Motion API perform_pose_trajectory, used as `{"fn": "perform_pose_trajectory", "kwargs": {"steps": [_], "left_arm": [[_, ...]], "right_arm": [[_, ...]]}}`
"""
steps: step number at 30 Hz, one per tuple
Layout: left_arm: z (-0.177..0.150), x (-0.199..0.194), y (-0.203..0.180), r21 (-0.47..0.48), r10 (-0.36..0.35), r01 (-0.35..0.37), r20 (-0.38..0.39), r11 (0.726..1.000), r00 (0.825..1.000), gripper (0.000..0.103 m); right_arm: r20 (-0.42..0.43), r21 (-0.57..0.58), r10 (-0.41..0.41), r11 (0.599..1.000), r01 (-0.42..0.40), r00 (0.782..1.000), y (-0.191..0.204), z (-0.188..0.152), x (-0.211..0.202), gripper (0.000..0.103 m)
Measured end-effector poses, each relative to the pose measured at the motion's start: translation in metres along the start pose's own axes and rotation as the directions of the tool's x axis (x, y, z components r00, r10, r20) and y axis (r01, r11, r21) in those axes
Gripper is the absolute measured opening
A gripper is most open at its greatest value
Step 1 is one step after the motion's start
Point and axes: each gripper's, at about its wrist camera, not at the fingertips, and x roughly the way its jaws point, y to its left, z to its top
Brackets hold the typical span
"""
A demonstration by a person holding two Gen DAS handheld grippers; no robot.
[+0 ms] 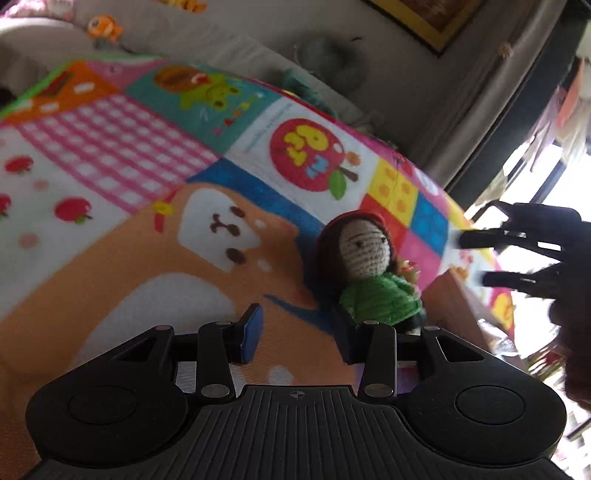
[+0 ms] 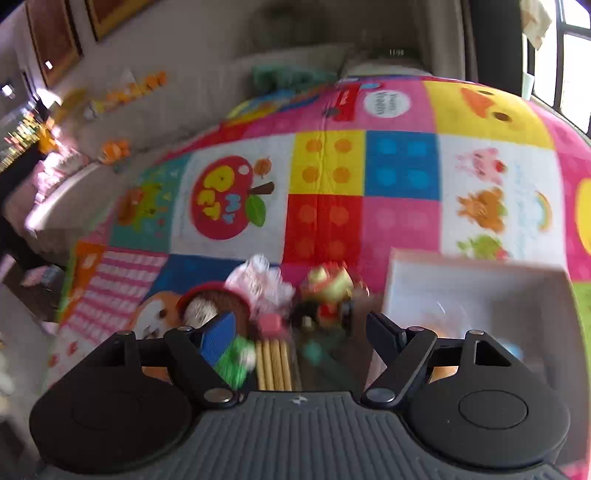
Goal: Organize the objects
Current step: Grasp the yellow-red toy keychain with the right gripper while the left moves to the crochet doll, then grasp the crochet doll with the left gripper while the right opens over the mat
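A crocheted doll (image 1: 369, 273) with brown hair, a red hat and a green top lies on the colourful play mat (image 1: 147, 166). My left gripper (image 1: 299, 336) hovers just in front of it and is open. Only mat shows between its fingers, and the doll sits beyond the right finger. From the right edge my right gripper (image 1: 476, 258) reaches in, blurred, with its fingers apart. In the right wrist view the right gripper (image 2: 299, 334) stands open over a blurred cluster: the doll (image 2: 210, 306), a pink-white toy (image 2: 258, 284), a red-green figure (image 2: 328, 291) and wooden sticks (image 2: 273, 365).
An open cardboard box (image 2: 476, 291) with a pale inside sits on the mat (image 2: 399, 166) to the right of the cluster; its corner (image 1: 454, 306) shows beside the doll. A grey sofa (image 1: 258, 33) with small orange toys (image 1: 103, 27) runs behind the mat.
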Motion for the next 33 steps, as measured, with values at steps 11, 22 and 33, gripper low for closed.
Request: {"fn": "perform_pose_trajectory", "kwargs": {"steps": [11, 22, 33], "left_arm": [[-0.006, -0.001, -0.004, 0.018, -0.038, 0.037, 0.02, 0.999, 0.999, 0.044], [-0.002, 0.001, 0.001, -0.03, -0.057, 0.056, -0.017, 0.998, 0.998, 0.044], [0.034, 0.025, -0.062, 0.282, 0.026, -0.004, -0.075, 0.959, 0.997, 0.045]], "right_arm": [[-0.104, -0.173, -0.277, 0.951, 0.257, 0.955, 0.022, 0.025, 0.132, 0.042], [-0.275, -0.16, -0.087, 0.986, 0.044, 0.957, 0.019, -0.046, 0.054, 0.042], [-0.135, -0.335, 0.045, 0.938, -0.089, 0.99, 0.024, -0.144, -0.064, 0.058]]}}
